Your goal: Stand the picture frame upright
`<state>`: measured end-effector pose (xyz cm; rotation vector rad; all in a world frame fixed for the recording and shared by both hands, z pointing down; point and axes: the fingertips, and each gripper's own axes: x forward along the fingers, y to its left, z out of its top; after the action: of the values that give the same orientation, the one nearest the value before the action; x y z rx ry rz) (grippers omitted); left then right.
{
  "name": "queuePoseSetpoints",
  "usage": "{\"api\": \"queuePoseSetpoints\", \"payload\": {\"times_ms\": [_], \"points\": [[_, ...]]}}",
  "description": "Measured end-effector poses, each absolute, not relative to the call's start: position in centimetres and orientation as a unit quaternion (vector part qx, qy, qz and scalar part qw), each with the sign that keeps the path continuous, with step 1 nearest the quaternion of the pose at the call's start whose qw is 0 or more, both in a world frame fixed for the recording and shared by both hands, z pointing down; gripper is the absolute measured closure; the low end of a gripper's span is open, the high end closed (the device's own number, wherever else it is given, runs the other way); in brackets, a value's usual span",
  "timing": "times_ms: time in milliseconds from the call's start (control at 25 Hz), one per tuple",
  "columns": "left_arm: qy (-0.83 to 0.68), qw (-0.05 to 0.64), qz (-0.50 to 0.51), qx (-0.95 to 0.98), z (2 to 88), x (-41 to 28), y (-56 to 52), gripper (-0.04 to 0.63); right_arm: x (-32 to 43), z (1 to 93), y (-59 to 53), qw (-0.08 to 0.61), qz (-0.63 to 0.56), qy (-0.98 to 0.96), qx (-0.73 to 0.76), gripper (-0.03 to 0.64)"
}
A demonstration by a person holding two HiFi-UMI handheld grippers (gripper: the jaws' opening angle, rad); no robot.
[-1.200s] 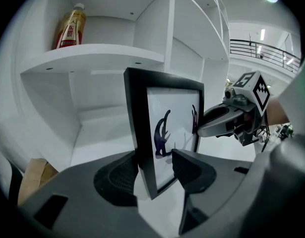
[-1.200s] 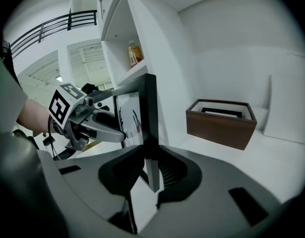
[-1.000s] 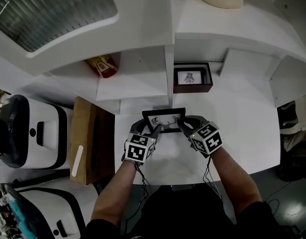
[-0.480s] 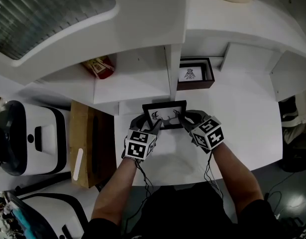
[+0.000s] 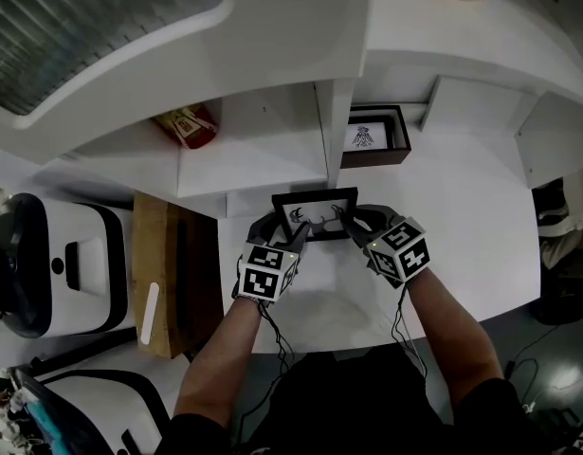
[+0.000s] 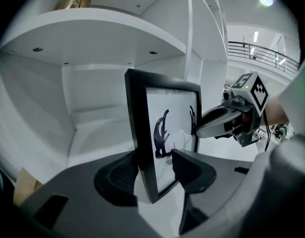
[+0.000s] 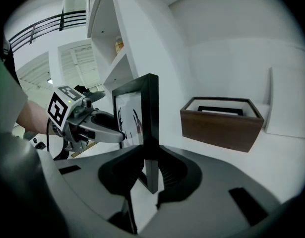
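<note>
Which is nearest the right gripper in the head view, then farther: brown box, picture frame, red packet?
1. picture frame, clamped in the right gripper.
2. brown box, just behind on the desk.
3. red packet, far left on the shelf.

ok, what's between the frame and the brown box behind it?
Nothing. There is only bare white desk between the frame and the brown box. It is clearest in the right gripper view, and the head view agrees.

Toward the far edge of the counter (image 5: 462,207) we see a dark wooden box (image 5: 376,138) with a small print lying in it. On the shelf (image 5: 253,159) over the counter's far left corner lies a red and yellow packet (image 5: 189,126). A brown wooden panel (image 5: 173,278) runs along the counter's left edge.
</note>
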<state>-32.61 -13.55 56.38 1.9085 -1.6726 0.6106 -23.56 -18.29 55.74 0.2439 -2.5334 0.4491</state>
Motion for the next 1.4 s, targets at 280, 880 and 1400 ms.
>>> {"api": "queuePoseSetpoints", "payload": {"times_ms": [280, 880, 1400], "points": [[-0.618, 0.259, 0.223, 0.708, 56.4, -32.6, -13.6, 0.377, -23.6, 55.8, -18.4, 0.276, 0.166, -0.942, 0.090, 0.534], [-0.631, 0.229, 0.223, 0.707, 54.9, -34.0, -11.2, 0.377, -22.2, 55.2, -18.6, 0.258, 0.187, -0.937, 0.146, 0.512], [-0.625, 0.227, 0.217, 0.715, 54.0, -33.5, -4.7, 0.555, -17.1, 54.0, -16.0, 0.211, 0.223, -0.921, 0.238, 0.597]]}}
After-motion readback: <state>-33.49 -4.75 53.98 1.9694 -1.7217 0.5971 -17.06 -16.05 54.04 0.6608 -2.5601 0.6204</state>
